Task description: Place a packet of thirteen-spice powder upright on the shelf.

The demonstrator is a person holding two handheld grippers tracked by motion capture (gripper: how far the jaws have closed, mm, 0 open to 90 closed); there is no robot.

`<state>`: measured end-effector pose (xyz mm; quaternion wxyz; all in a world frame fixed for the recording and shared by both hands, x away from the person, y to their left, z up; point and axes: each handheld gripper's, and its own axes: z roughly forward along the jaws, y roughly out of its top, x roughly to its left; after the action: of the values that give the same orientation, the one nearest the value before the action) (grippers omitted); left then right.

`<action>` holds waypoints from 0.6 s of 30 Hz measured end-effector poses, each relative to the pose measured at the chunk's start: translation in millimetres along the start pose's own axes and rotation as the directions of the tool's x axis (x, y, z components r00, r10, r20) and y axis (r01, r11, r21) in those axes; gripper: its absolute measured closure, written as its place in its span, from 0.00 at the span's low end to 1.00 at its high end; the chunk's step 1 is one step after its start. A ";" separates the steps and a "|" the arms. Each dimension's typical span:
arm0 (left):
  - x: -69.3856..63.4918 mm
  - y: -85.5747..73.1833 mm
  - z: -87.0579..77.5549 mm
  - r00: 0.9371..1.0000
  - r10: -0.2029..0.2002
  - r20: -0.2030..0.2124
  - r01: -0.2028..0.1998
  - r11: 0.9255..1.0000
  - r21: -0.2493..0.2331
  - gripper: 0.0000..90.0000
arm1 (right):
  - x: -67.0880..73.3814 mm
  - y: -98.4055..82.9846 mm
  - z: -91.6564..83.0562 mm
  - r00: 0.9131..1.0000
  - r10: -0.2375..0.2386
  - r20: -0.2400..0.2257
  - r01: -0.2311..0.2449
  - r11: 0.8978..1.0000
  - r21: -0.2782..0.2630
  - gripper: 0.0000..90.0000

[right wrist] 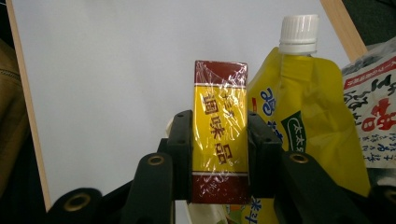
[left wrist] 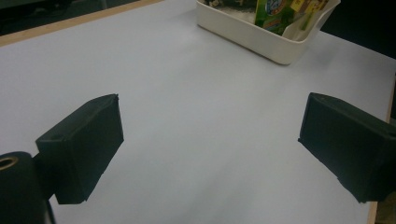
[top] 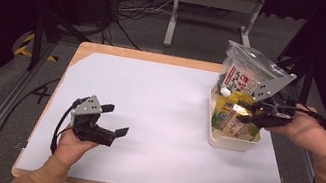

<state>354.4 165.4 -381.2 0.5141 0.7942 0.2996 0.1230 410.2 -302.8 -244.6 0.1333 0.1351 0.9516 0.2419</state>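
Observation:
My right gripper (right wrist: 219, 144) is shut on a yellow and dark-red box (right wrist: 219, 93) wrapped in clear film, its pads pressing both long sides. In the high view this gripper (top: 244, 114) holds the box (top: 238, 107) just over the white bin (top: 230, 144) at the table's right. A yellow spouted pouch (right wrist: 306, 112) with a white cap stands in the bin beside the box. At the front left, my left gripper (top: 116, 120) rests on the white sheet. Its jaws stand wide apart with nothing between them (left wrist: 210, 140).
A clear bag with red print (top: 242, 77) stands at the bin's far end, also seen as a bag (right wrist: 373, 112) beside the pouch. The white sheet (top: 163, 107) covers the wooden table (top: 156, 58). Cables and a metal stand lie on the floor behind.

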 end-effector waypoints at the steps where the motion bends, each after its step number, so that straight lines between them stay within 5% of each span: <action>1: -0.1 -0.1 0.2 1.000 -0.001 0.002 0.001 1.000 0.001 0.07 | -0.3 -0.5 0.2 1.000 0.002 -0.003 -0.002 1.000 0.002 0.76; 14: 2.5 -1.8 0.8 1.000 -0.007 0.001 0.007 1.000 0.008 0.07 | 2.2 -3.0 4.8 0.996 -0.062 -0.056 0.063 0.998 0.012 0.76; 18: 3.8 -2.2 0.2 1.000 -0.015 0.014 0.015 1.000 -0.002 0.07 | 3.6 -3.1 5.2 0.990 -0.117 -0.074 0.117 0.993 0.001 0.76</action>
<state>356.8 168.2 -383.7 0.5179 0.7923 0.3017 0.1138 407.9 -302.1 -251.3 0.1118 0.0705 0.9627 0.2362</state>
